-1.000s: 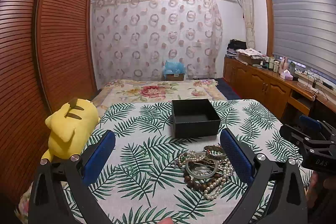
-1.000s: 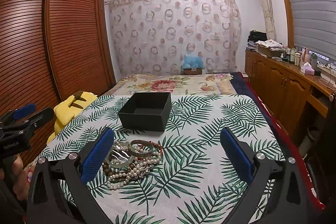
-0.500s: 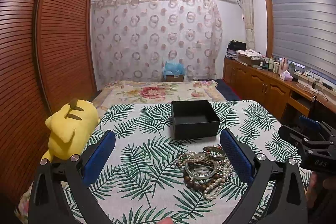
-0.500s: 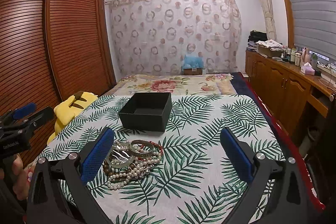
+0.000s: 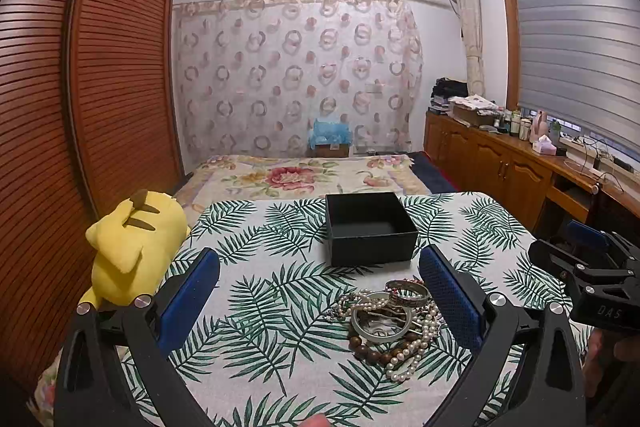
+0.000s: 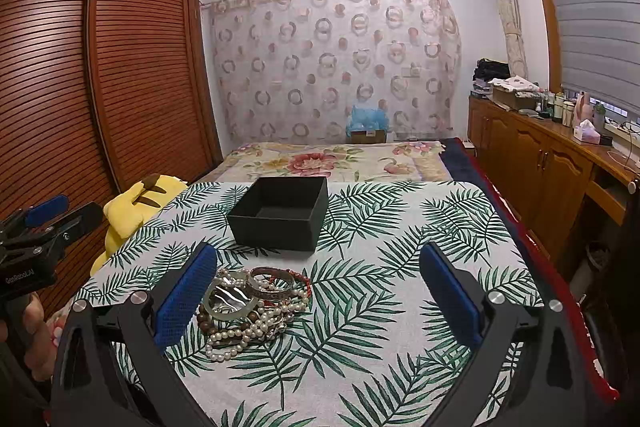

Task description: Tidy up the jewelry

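Leaf-print table (image 5: 280, 379) spreads under both tools. Black box (image 5: 370, 227) sits ahead of the left gripper (image 5: 320, 291), which is spread wide, holding nothing. Right gripper (image 6: 318, 287) gapes too, the jewelry pile (image 6: 252, 307) beside its left finger.
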{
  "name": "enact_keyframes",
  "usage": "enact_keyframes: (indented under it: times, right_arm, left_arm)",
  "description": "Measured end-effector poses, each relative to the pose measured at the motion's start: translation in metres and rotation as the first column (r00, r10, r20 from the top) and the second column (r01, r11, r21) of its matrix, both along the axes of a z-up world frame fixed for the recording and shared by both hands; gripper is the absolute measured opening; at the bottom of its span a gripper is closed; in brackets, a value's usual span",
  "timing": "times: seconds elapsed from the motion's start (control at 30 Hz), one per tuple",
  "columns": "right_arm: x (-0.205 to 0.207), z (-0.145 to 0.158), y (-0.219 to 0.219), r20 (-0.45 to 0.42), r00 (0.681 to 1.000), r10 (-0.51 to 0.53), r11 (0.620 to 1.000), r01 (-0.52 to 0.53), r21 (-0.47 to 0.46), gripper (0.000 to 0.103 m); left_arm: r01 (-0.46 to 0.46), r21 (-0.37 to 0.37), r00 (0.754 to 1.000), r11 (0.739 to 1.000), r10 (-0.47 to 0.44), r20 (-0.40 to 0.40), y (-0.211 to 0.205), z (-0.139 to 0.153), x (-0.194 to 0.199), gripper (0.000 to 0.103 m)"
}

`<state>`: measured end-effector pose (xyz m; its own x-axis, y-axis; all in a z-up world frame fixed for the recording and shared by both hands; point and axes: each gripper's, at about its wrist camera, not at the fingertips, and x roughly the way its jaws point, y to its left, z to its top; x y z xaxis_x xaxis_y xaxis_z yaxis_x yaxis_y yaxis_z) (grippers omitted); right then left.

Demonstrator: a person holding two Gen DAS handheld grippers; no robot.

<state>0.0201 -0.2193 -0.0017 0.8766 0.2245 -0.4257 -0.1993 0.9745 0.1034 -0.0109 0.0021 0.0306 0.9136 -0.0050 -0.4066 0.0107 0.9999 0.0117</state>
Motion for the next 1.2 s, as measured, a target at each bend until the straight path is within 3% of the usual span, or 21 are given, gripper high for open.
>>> enact_keyframes:
  times: [0.3, 0.43, 0.77, 1.07, 1.2]
  right_arm:
    - [0.0, 0.0, 0.0, 0.001, 1.0, 0.0, 1.0, 0.0, -0.001, 0.101]
    - [-0.005, 0.015, 0.014, 0.0, 1.0, 0.022, 1.0, -0.022, -0.01, 0.101]
    - [0.029, -0.005, 0.032, -0.058, 0.991, 0.117, 0.987, -0.122, -0.104, 0.1]
    - [0.052, -0.033, 0.046, -0.152, 0.95, 0.272, 0.954, -0.287, -0.087, 0.082]
    - [0.067, -0.041, 0.056, -0.217, 0.915, 0.339, 0.932, -0.358, -0.053, 0.066]
  left_arm:
    - [0.003, 0.002, 1.0, 1.0, -0.003, -0.009, -0.001, 0.004, 0.0, 0.097]
    - [0.013, 0.007, 0.999, 1.0, -0.013, -0.042, 0.001, 0.002, 0.007, 0.097]
    - [0.055, 0.041, 0.988, 0.998, -0.048, -0.145, 0.008, -0.042, 0.036, 0.097]
    - [0.109, -0.007, 0.966, 0.994, -0.107, -0.235, 0.023, -0.073, 0.051, 0.097]
    - [0.127, 0.002, 0.959, 0.992, -0.123, -0.257, 0.025, -0.083, 0.053, 0.097]
